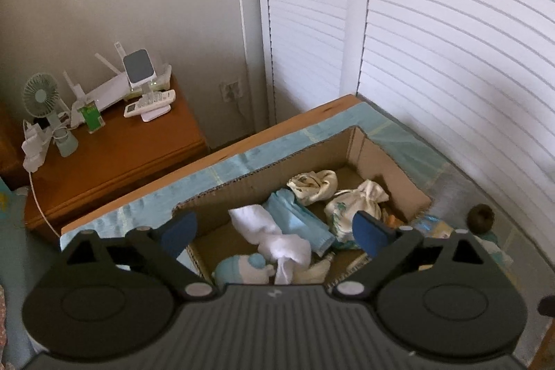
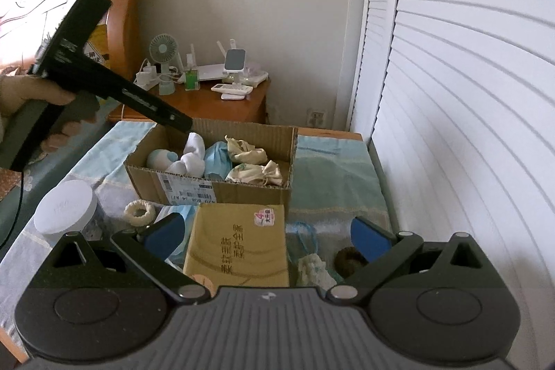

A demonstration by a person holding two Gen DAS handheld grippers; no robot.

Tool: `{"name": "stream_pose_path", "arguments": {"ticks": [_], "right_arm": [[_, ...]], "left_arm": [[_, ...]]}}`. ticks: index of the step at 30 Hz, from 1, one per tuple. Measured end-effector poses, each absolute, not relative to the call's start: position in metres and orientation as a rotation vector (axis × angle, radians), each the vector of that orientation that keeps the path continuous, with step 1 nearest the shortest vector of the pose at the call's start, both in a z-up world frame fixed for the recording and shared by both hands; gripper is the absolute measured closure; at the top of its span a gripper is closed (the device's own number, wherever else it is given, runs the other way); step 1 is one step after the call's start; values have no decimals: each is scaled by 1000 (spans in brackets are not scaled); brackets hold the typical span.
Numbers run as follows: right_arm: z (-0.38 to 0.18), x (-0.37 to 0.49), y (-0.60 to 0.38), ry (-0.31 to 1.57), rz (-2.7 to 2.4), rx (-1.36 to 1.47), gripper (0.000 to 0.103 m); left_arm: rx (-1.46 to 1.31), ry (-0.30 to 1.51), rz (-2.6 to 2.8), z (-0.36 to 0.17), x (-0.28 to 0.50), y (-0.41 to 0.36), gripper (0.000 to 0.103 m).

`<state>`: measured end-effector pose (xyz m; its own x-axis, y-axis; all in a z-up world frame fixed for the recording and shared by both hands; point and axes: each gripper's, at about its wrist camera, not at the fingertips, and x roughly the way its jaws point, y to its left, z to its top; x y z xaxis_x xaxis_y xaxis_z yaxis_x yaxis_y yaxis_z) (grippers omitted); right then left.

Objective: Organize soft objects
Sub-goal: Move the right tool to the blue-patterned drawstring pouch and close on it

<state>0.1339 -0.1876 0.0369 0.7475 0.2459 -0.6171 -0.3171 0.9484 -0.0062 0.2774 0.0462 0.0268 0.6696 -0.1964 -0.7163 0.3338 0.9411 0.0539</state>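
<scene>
An open cardboard box [image 1: 388,162] [image 2: 242,193] stands on a bed with a light blue cover. It holds white socks [image 1: 277,241] [image 2: 190,158], a blue mask [image 1: 298,221] [image 2: 216,156], two cream drawstring pouches [image 1: 314,184] [image 2: 248,155] and a blue-and-white sock ball [image 1: 239,269] [image 2: 161,158]. My left gripper [image 1: 274,231] hovers open and empty over the box; its body also shows in the right wrist view [image 2: 104,85]. My right gripper [image 2: 269,236] is open and empty above a yellow box [image 2: 239,245], a cream scrunchie [image 2: 139,212], a brown scrunchie [image 2: 347,260] and a blue mask [image 2: 171,217].
A white-lidded jar [image 2: 66,208] stands at the left on the bed. A wooden nightstand [image 1: 114,155] [image 2: 208,104] holds a small fan, a router and remotes. White louvred doors [image 1: 451,40] [image 2: 468,92] run close along the right. A wooden headboard [image 2: 114,6] is at far left.
</scene>
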Motion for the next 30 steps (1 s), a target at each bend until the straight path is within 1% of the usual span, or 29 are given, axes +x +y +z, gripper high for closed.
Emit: {"name": "stream_pose_path", "arguments": {"ticks": [4,13,21,30], "right_arm": [[37,125,-190,655,311,-116,0],[30,108,-204,660,281,-102,0],[18,98,-219,685,252,-78,0],[0,90,-232,720,216,-91,0]], "left_arm": [[198,749,-301,36,253,44,3],[171,649,-336,44,174,35,1],[122,614,-332,26,124,19,1],[133,629,-286,-11,104,1,1]]}}
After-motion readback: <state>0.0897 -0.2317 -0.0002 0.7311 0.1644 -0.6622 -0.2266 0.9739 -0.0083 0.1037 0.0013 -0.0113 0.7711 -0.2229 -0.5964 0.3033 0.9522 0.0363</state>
